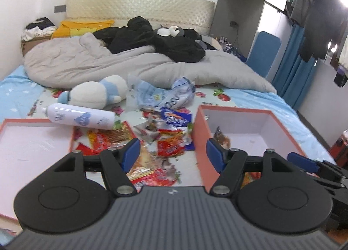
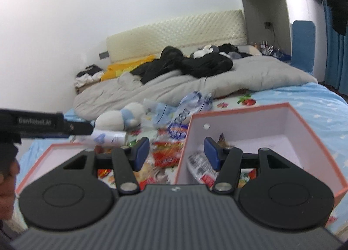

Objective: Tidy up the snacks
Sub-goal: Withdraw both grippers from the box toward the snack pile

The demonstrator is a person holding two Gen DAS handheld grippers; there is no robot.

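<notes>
Snacks await sorting: my left gripper (image 1: 173,154), jaws wide, empty, hovers over red foil packets (image 1: 169,147); my right gripper (image 2: 176,154), likewise spread, straddles coral-rimmed white cardboard box (image 2: 304,119) wall, packets already inside.

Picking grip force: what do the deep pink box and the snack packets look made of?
Deep pink box: likely rigid matte paperboard, with straight thick walls and a white lining. Snack packets: thin glossy plastic film, crinkled and shiny with printing.
</notes>
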